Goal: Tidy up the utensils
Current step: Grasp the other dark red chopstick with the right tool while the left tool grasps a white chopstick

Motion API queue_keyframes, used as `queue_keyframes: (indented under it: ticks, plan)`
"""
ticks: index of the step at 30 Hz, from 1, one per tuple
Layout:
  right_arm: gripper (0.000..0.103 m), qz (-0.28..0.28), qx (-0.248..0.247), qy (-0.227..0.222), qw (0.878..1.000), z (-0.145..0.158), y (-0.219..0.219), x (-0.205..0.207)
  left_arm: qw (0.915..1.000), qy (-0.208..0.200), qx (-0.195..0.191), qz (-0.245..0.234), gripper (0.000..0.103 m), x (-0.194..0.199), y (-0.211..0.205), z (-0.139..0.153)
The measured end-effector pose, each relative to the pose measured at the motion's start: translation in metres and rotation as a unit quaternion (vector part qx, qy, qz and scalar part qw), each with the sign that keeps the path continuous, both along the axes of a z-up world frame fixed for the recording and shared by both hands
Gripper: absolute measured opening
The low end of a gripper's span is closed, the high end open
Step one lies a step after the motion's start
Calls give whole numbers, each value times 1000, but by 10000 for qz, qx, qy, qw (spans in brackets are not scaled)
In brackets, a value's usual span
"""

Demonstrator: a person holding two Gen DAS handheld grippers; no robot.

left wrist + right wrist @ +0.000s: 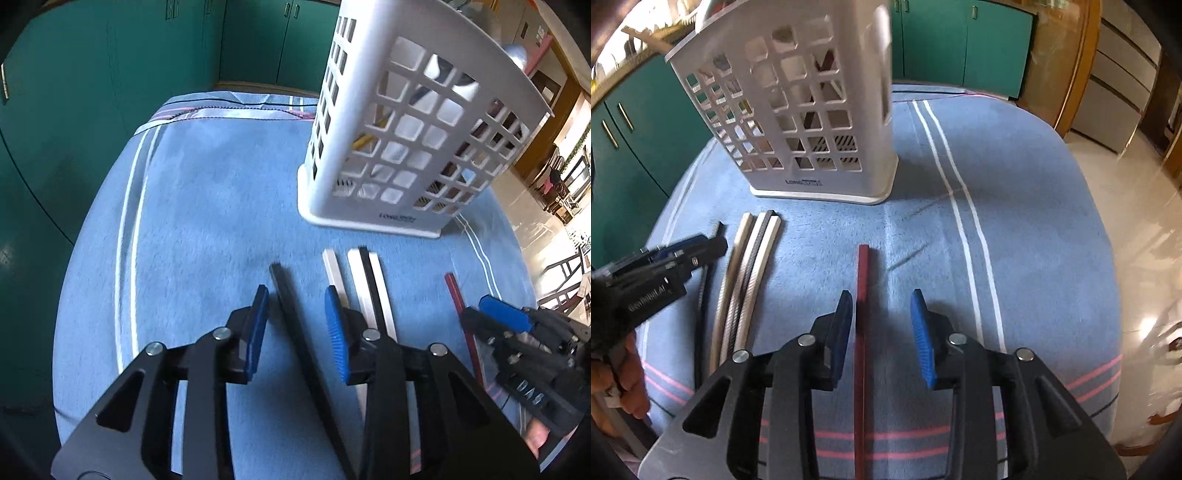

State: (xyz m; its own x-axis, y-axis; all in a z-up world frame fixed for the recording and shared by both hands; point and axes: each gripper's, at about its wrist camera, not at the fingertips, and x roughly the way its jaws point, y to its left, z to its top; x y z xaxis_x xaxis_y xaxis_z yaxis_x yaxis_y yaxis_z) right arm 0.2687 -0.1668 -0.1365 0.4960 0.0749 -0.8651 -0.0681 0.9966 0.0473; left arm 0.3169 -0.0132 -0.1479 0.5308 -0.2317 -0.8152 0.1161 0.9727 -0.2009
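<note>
Blue cloth (207, 206): a towel with white and pink stripes covers the table, and everything rests on it.
Holder (417, 125): white plastic lattice, upright near the cloth's far edge; a spoon bowl and other utensils show above its rim and through its holes.
Black stick (291, 317): lies on the cloth, running from the near edge toward the holder.
Left gripper (295, 325): jaws parted, one blue pad on each side of the black stick; whether the pads touch it cannot be told.
Pale sticks (354, 280): three white ones lie side by side just right of the black stick, a second dark one wedged between two of them, their far ends near the holder's base.
Red stick (863, 295): lies alone, apart from the pale group, toward the cloth's right edge.
Right gripper (882, 325): jaws spread, straddling the red stick, which sits close to the left pad without a clear grip.
</note>
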Motion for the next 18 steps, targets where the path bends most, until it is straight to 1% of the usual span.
queue_keyframes:
  ticks: [4,13,18]
  plan:
    - [33,124,-292,-3,9995,-4,13,11,10000,-33,81,1,36,5,-4,0]
    - [33,172,-369,60,9992,-3,17,26,9991,-124,389,-73,39,4,-18,2]
    - [33,183,-379,60,9991,-4,15,26,9986,-135,513,-88,40,5,-22,3]
